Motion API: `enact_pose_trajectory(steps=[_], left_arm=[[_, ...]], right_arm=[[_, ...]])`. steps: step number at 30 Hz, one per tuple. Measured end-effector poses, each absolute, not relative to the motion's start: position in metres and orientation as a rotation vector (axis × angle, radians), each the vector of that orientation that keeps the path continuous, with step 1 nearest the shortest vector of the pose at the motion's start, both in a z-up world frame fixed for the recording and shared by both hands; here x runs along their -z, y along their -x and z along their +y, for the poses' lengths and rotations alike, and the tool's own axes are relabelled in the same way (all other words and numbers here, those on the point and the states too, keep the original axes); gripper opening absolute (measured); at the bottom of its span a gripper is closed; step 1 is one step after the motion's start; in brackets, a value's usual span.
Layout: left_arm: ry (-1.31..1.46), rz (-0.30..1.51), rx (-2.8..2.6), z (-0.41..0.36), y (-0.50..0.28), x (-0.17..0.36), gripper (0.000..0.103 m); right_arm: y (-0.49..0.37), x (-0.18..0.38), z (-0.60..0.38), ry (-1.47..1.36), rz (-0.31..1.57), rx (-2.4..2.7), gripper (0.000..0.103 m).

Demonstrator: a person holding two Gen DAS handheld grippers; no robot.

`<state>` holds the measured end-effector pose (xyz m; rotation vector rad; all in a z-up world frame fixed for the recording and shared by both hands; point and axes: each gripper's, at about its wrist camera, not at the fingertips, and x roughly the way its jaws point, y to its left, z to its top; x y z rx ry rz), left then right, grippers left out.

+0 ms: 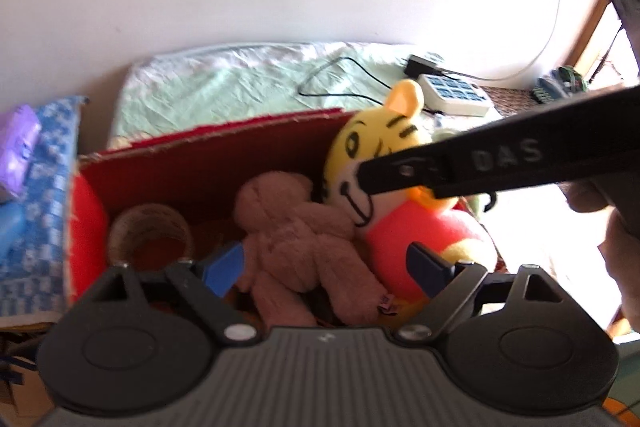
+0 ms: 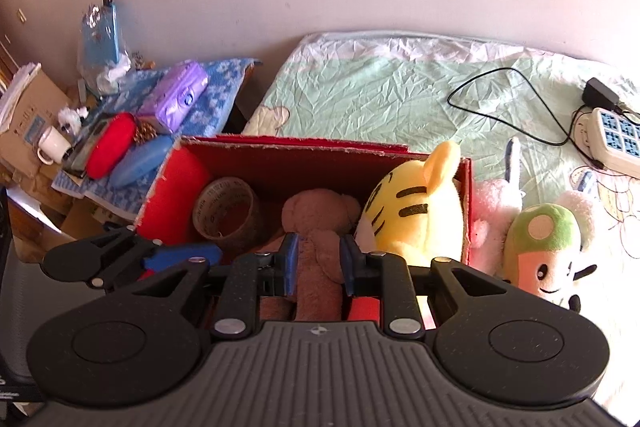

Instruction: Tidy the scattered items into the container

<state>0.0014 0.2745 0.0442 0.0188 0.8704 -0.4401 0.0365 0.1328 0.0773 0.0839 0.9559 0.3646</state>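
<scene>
Box (image 2: 312,163): we see it red, open-topped, on the bed (image 2: 380,95).
Bear (image 2: 320,223): brown, lying inside the box, centre.
Tiger (image 2: 416,211): yellow, inside at the right wall.
Tape (image 2: 228,211): roll inside, left of the bear.
Right gripper (image 2: 319,259): jaws narrowed around the bear's body; we cannot tell if they pinch it.
Left gripper (image 1: 326,265): jaws wide apart above the bear, holding nothing.
Outside: pink toy (image 2: 496,215) and green toy (image 2: 540,247) just right of the box.
Far right: power strip (image 2: 612,139).
</scene>
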Motion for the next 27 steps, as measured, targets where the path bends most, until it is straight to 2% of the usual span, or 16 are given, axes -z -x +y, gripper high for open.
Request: enact_pose_trajectory(steps=[7,16,27], left_arm=[[-0.035,0.878,0.374,0.276,0.005,-0.045,0.091],[-0.041,0.924,0.271,0.267,0.006,-0.036,0.091],[-0.081,0.887,0.158,0.232,0.018,-0.054,0.091]], right_arm=[[-0.015,-0.084,0.125,-0.096,0.902,-0.339,0.027],[-0.007,-0.068,0.095,-0.176,0.926,-0.350,0.027],[0.006,-0.065,0.049,-0.265,0.885,-0.372,0.031]])
